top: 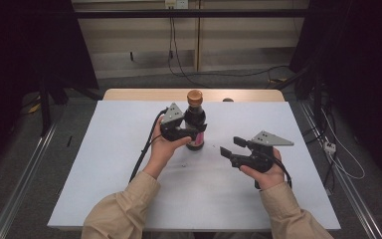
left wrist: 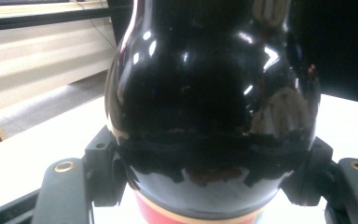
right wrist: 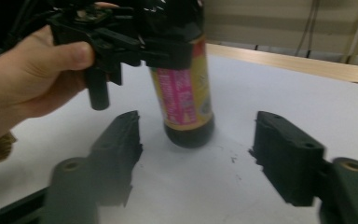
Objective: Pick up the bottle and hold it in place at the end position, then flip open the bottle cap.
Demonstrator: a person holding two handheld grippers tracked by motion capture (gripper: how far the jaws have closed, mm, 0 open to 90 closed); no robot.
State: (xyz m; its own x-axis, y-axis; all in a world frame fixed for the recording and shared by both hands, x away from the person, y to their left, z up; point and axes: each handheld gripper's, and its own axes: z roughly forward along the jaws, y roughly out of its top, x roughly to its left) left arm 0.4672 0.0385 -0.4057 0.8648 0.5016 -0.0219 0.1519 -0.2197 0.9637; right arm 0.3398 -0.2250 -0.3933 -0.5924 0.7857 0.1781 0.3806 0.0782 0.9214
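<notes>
A dark sauce bottle point(top: 195, 122) with a brown cap point(top: 194, 96) and a pink-and-yellow label stands upright on the white table top point(top: 129, 174), just behind the middle. My left gripper point(top: 191, 132) is shut on the bottle's body from the left. In the left gripper view the glossy black bottle point(left wrist: 209, 93) sits pressed between the jaws of this gripper point(left wrist: 209, 172). My right gripper point(top: 231, 145) hovers to the right of the bottle and nearer to me, pointing left, open with nothing between its jaws. In the right gripper view the bottle point(right wrist: 184, 102) stands beyond the spread jaws of this gripper point(right wrist: 196, 154).
A strip of wooden table point(top: 144, 94) shows behind the white sheet, with a small dark round thing point(top: 227, 100) at its edge. Cables point(top: 338, 159) lie on the floor to the right. Metal rails run along both sides of the table.
</notes>
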